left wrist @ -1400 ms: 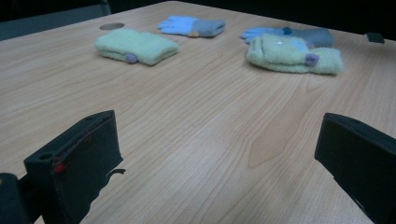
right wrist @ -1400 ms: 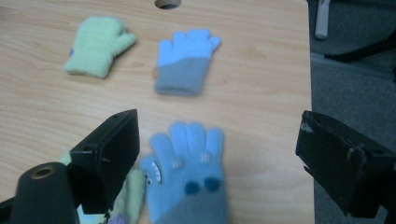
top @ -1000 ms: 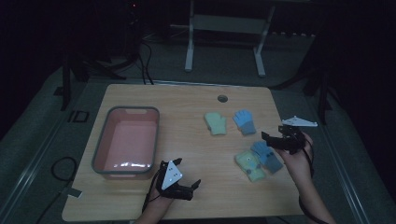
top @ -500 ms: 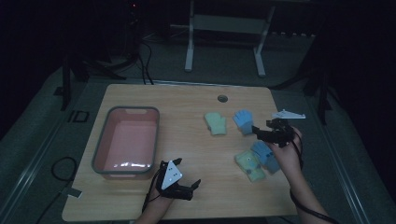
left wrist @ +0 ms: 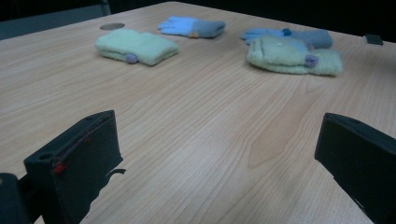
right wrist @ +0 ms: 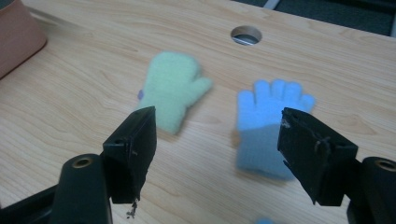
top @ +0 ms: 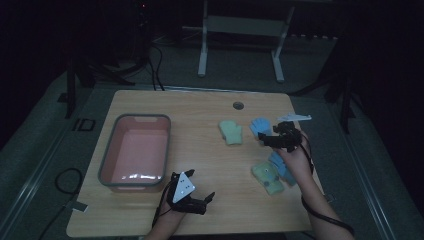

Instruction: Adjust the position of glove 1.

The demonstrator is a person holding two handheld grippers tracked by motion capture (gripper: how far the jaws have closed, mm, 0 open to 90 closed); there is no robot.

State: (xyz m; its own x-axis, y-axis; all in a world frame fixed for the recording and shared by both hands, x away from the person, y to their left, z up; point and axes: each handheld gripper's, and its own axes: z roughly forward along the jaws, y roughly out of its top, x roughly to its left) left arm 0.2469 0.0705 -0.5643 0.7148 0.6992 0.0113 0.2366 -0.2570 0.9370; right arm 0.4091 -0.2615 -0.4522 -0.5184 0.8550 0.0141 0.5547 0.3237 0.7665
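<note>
A green mitten (top: pixel 230 132) and a blue glove (top: pixel 260 126) lie flat side by side on the wooden table (top: pixel 200 115). Nearer the front right, a second green mitten (top: pixel 266 178) and a second blue glove (top: pixel 278 163) overlap. My right gripper (top: pixel 266 140) hovers just over the cuff of the far blue glove (right wrist: pixel 266 126). Its jaws stand open after closing a little, and nothing is between them. The green mitten (right wrist: pixel 173 88) lies left of that glove. My left gripper (top: pixel 207 201) rests open near the front edge, pointing at the gloves (left wrist: pixel 289 56) across bare wood.
A pink tub (top: pixel 109 150) with a grey rim stands on the left half of the table. A round cable hole (top: pixel 238 105) is near the far edge. Cables trail from both grippers. A metal stand (top: pixel 240 30) is on the floor behind the table.
My right gripper has moved left and away from the near pile, over to the far blue glove. The left gripper has stayed where it was.
</note>
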